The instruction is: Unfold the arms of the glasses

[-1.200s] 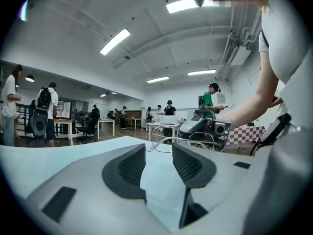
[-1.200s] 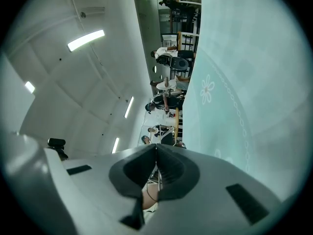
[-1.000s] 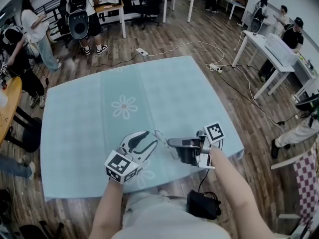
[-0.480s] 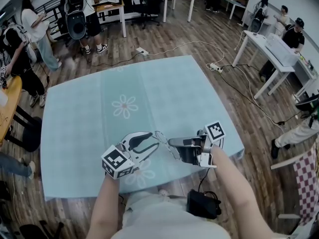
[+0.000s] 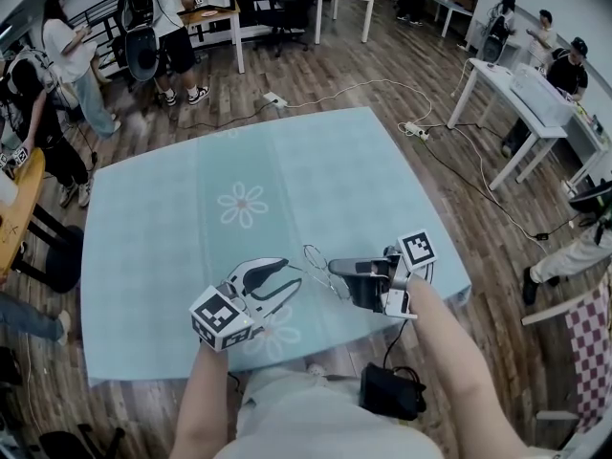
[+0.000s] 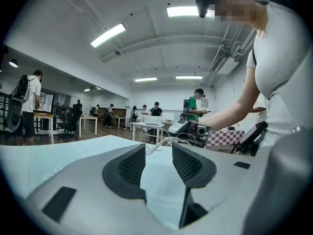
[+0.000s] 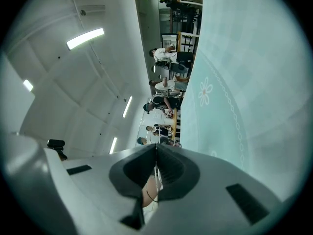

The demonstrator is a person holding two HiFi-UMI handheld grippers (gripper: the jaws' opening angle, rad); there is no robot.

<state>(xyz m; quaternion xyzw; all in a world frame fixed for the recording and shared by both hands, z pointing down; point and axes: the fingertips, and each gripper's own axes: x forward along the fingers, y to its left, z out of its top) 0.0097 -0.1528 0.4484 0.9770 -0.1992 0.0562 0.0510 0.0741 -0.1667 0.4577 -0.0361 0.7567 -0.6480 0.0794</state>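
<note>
Thin wire-framed glasses (image 5: pixel 318 261) hang just above the pale blue tablecloth (image 5: pixel 316 175) near its front edge. My right gripper (image 5: pixel 334 267) comes in from the right and is shut on the frame. In the right gripper view the pads (image 7: pixel 168 168) meet on a thin wire of the glasses (image 7: pixel 155 174). My left gripper (image 5: pixel 290 272) points at the glasses from the left with its jaws apart and nothing between them. In the left gripper view the glasses (image 6: pixel 164 142) show just past its open fingertips (image 6: pixel 159 153), with the right gripper (image 6: pixel 190 127) behind them.
A daisy print (image 5: pixel 242 205) marks the cloth's middle. The table's front edge (image 5: pixel 287 352) runs close below both grippers. A black pouch (image 5: pixel 392 390) sits at the person's waist. White tables (image 5: pixel 521 94), floor cables (image 5: pixel 421 132) and several people surround the table.
The left gripper has turned a little, its marker cube swinging left while its tips stay by the glasses. The right gripper and the glasses have hardly moved.
</note>
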